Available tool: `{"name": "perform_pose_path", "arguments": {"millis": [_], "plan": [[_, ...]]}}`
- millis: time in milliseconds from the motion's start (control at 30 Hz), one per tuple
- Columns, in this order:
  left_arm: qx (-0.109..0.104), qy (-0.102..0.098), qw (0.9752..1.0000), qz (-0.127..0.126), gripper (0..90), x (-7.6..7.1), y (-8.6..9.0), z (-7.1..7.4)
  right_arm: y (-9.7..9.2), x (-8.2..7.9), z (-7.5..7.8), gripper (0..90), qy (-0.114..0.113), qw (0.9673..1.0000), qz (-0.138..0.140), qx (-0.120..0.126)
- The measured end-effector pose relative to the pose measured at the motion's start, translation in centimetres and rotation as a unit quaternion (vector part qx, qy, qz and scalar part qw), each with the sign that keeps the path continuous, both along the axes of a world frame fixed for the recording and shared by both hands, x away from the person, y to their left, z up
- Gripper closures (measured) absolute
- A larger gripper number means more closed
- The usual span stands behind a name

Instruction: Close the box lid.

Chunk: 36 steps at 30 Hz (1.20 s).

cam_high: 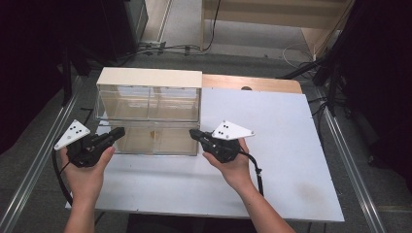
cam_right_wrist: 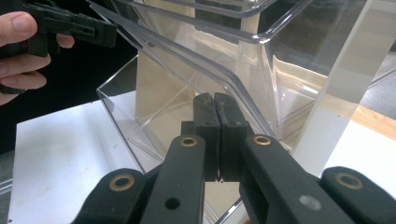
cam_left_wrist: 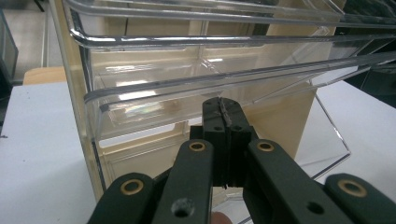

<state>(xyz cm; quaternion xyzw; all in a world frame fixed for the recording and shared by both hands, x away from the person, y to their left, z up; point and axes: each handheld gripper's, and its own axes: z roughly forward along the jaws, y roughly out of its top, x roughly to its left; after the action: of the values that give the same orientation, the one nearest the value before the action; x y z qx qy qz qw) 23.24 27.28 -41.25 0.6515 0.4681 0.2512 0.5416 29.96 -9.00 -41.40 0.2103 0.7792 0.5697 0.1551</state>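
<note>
A clear plastic drawer cabinet (cam_high: 148,77) with a pale top stands at the back left of the white table (cam_high: 277,145). Its lower drawer (cam_high: 155,143) sticks out toward me. My left gripper (cam_high: 120,131) is shut with nothing visible between its jaws, its tip at the drawer's front left corner. In the left gripper view the gripper (cam_left_wrist: 222,105) sits just under a clear drawer rim (cam_left_wrist: 187,86). My right gripper (cam_high: 193,132) is also shut and empty, at the front right corner. In the right gripper view the tip (cam_right_wrist: 215,99) lies against the drawer's clear wall (cam_right_wrist: 187,65), with the left gripper (cam_right_wrist: 74,25) farther off.
A wooden board (cam_high: 252,83) lies behind the table's white top. Metal rails (cam_high: 34,165) run along both sides of the table. Cables (cam_high: 165,48) trail over the floor at the back, and dark stands (cam_high: 335,73) rise at the right.
</note>
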Motion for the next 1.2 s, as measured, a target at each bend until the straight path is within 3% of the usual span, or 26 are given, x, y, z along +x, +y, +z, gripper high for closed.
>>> {"name": "perform_pose_path", "arguments": {"millis": [533,867,1200], "plan": [[0.005,0.006,0.9999,-0.012,90.0,-0.8,0.4,-0.5,0.1,-0.7,-0.3,87.6,0.006,0.9998,0.020,-0.009],[-0.003,0.009,0.9999,-0.013,90.0,-1.5,1.3,-0.9,-0.4,-1.1,-0.6,87.8,0.018,0.9994,0.029,-0.011],[-0.006,0.030,0.9994,-0.017,90.0,-2.2,2.7,-1.6,-1.1,-1.5,-1.3,87.8,0.023,0.9989,0.030,-0.028]]}}
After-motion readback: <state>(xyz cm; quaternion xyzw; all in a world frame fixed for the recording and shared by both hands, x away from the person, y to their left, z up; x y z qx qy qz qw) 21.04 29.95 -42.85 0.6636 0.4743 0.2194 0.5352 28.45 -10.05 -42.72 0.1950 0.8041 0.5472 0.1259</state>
